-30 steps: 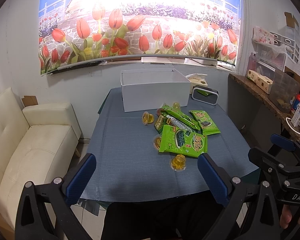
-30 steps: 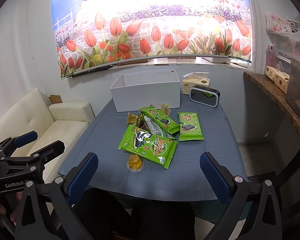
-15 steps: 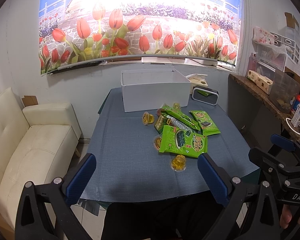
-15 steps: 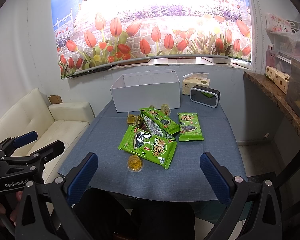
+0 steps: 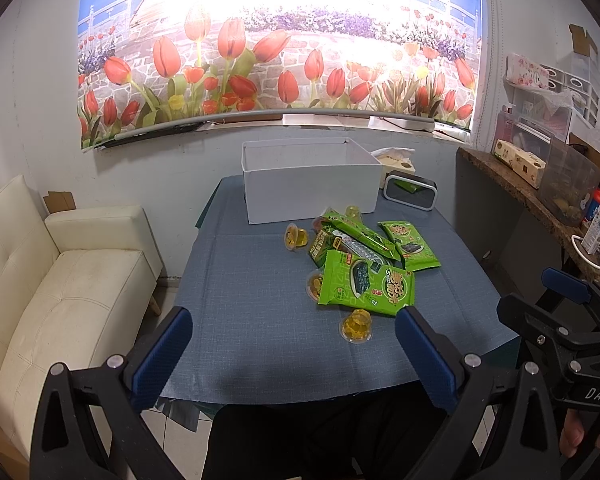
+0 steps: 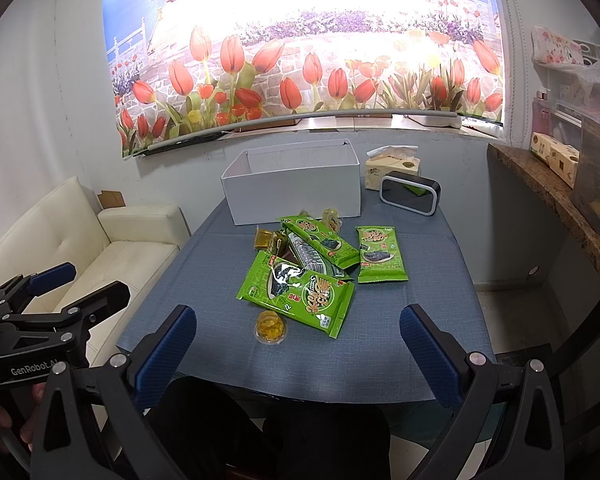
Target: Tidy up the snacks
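Nothing had shifted over the last second: the left gripper [image 5: 292, 344] and right gripper [image 6: 296, 344] hung wide and empty at lower frame, snack packets [image 6: 296, 294] mid-frame, white box [image 6: 296, 188] unfilled, sorting unstarted.

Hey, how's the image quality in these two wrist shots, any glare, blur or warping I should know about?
Left wrist view: the upper tulip mural is blown out to white, straight edges bow from fisheye, and the corners go dark. The snack packets stay sharp and evenly lit. Right wrist view: same glare on the mural, same curved sill, while the white box and packets read clearly, with no motion blur.
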The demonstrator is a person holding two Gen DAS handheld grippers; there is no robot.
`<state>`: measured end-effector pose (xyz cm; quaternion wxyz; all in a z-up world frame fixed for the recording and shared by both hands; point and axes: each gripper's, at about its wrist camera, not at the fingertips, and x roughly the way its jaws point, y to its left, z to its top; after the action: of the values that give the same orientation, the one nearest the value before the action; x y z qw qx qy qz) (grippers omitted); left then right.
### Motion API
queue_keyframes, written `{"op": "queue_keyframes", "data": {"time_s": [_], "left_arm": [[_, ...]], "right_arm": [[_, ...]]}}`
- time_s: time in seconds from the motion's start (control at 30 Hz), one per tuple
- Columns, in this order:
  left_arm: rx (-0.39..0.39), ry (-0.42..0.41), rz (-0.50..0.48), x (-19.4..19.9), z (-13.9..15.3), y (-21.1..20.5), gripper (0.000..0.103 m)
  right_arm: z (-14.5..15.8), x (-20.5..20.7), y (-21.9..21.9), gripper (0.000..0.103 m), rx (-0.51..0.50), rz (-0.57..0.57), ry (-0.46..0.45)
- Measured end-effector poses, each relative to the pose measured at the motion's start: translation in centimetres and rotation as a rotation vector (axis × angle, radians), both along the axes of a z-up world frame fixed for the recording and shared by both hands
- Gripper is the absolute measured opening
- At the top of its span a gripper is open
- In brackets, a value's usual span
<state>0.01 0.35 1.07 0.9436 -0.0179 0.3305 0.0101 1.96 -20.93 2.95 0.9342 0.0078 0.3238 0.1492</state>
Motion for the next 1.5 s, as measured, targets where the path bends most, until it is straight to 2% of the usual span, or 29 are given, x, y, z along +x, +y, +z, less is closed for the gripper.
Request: {"op": "queue_keyframes", "data": {"time_s": [0.13,0.17,0.8,1.5], "left_arm": [[0.002,-0.003,-0.001,0.0,-0.1,-0.1,0.103],[0.001,-0.002,-0.001,0.0,0.0,-0.1,0.103],[0.002,-0.001,-0.001,0.0,-0.1,-0.3,0.103],[-0.001,0.010,0.001,0.8,-1.1,-0.1,0.103]], "right_arm": [[0.0,0.0,0.0,0.103,0.000,0.000,-0.001],[0.7,-0.2,0.1,0.103,0.000,-0.001,-0.001],[-0.3,0.2,-0.1,0.103,0.009,0.004,-0.001],[-1.9,2.0,-1.1,0.103,0.081,0.011,0.006]]}}
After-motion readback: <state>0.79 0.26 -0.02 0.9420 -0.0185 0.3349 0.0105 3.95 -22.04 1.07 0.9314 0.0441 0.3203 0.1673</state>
